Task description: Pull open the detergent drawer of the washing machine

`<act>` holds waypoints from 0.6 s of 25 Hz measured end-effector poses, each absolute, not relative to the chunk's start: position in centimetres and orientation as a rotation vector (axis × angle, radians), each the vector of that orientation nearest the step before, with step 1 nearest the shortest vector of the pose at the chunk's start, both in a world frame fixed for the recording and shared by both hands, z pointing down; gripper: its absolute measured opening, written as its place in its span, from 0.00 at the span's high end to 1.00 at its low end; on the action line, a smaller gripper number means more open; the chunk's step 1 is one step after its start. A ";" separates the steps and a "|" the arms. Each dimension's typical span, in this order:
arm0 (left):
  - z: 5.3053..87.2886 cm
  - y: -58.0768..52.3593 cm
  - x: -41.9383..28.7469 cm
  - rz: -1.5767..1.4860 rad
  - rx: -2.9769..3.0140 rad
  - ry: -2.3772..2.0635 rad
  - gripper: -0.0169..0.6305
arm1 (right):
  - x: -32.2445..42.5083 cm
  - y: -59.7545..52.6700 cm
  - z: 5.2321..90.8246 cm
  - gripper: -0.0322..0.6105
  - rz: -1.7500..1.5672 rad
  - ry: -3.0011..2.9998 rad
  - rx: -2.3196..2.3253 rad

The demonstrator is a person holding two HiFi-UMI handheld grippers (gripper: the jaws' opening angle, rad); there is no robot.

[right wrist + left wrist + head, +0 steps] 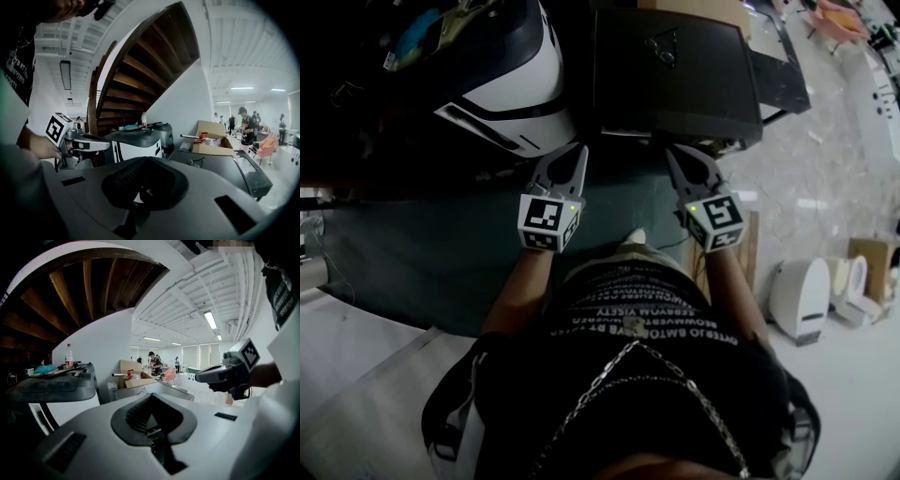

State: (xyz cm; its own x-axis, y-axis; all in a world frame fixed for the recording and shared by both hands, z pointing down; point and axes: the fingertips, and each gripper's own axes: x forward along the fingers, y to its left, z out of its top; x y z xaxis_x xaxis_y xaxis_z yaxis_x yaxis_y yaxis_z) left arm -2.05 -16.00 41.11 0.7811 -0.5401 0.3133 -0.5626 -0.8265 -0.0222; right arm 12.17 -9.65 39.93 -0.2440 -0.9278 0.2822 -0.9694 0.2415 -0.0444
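The washing machine [525, 89] is white with a dark top and stands ahead at the upper left; clutter and a bottle [69, 355] lie on its lid. Its detergent drawer is not discernible in any view. My left gripper [578, 152] and right gripper [674, 153] are held side by side in front of the person's chest, both short of the machine and touching nothing. The left gripper [152, 397] has its jaws together with nothing between them; the machine [61, 385] lies to its left. The right gripper [145, 160] also looks shut and empty, with the machine [140, 140] straight ahead.
A dark flat-topped appliance [675, 66] stands to the right of the washing machine. Behind it is an open cardboard box [213, 138]. A wooden staircase underside [140, 70] rises above the machine. White rounded objects [802, 295] sit on the floor at right. People stand far off.
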 end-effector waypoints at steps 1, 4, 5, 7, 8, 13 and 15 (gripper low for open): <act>41.1 -16.2 -1.5 0.477 2.896 -0.895 0.97 | 12.8 -9.9 40.1 0.95 0.317 -2.311 1.796; 41.3 -16.9 0.0 0.485 2.896 -0.889 0.97 | 14.4 -10.5 41.0 0.95 0.351 -2.297 1.794; 41.5 -17.1 0.5 0.491 2.894 -0.888 0.97 | 14.9 -10.6 41.3 0.95 0.358 -2.297 1.790; 41.8 -17.4 1.2 0.502 2.886 -0.887 0.97 | 15.5 -10.9 41.7 0.95 0.369 -2.302 1.777; 41.9 -17.5 1.5 0.510 2.880 -0.888 0.97 | 15.7 -11.1 41.9 0.95 0.377 -2.304 1.770; 42.7 -18.1 2.2 0.535 2.854 -0.918 0.97 | 16.9 -11.7 43.0 0.95 0.383 -2.303 1.726; 43.0 -18.4 2.4 0.531 2.843 -0.938 0.97 | 17.4 -12.0 43.1 0.95 0.382 -2.310 1.719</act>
